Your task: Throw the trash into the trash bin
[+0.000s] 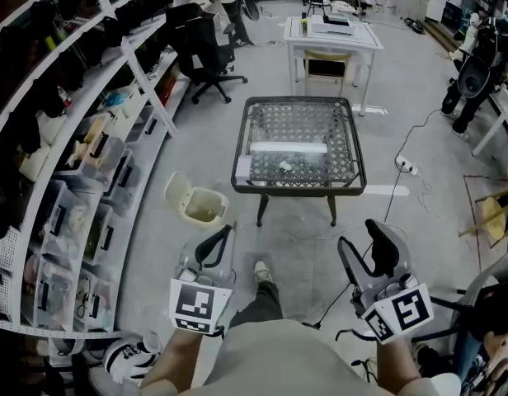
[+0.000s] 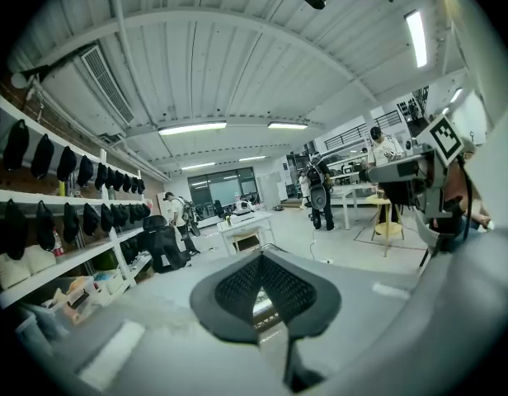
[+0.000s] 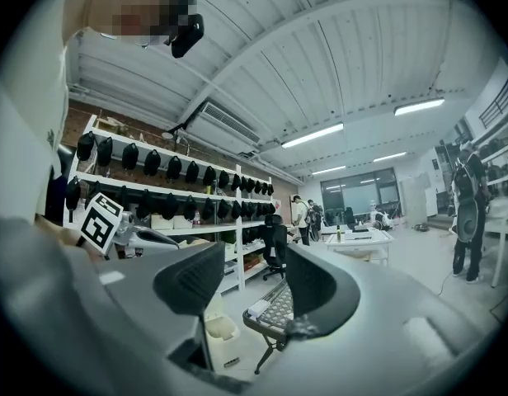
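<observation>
A small crumpled white scrap (image 1: 284, 167) lies on the glass-topped lattice table (image 1: 299, 106) ahead, between a long white strip (image 1: 289, 147) and a small white box (image 1: 243, 168). The cream trash bin (image 1: 203, 206) stands on the floor left of the table with its lid up, and it also shows below the table (image 3: 275, 313) as the bin (image 3: 222, 330). My left gripper (image 1: 227, 231) (image 2: 262, 256) is low in front of the bin, shut and empty. My right gripper (image 1: 358, 233) (image 3: 254, 258) hovers short of the table's near right corner, open with nothing between its pads.
Long shelves with storage boxes (image 1: 81, 180) line the left side. A black office chair (image 1: 206, 52) and a white desk (image 1: 332, 38) stand beyond the table. A cable and power strip (image 1: 405, 167) lie on the floor at right. My shoe (image 1: 261, 272) is between the grippers.
</observation>
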Demonstrator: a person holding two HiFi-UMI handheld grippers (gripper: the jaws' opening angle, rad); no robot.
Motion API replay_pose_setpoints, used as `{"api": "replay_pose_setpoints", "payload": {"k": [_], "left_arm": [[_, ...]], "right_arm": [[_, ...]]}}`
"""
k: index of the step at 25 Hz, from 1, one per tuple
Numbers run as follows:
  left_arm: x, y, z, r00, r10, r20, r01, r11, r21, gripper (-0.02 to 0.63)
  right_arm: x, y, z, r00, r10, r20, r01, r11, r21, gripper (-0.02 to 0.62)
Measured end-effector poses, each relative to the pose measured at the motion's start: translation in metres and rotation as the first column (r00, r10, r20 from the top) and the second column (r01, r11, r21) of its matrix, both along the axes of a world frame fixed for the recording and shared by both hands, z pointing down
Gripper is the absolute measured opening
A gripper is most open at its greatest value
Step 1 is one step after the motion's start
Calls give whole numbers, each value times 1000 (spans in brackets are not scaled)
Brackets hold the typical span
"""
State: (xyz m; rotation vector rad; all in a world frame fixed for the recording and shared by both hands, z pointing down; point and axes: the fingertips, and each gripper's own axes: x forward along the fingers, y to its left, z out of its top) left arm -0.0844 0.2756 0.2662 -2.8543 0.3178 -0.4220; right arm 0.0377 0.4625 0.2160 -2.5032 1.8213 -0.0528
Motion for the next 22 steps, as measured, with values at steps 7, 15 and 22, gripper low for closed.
{"api": "replay_pose_setpoints", "payload": {"k": [7,15,22], "left_arm": [[33,-54,12,1000,-9,3,9,1000,-29,3],[68,-153,14,999,-24,27,25,998,-64,3],[106,-243,22,999,-12,47,15,997,-73,3]], "right_arm": [[34,-59,14,1000,-8,8,8,999,-40,236],[79,-161,17,1000,-10,26,12,996,-91,236],[122,-249,36,999,11,49,-2,987,-162,236]]}}
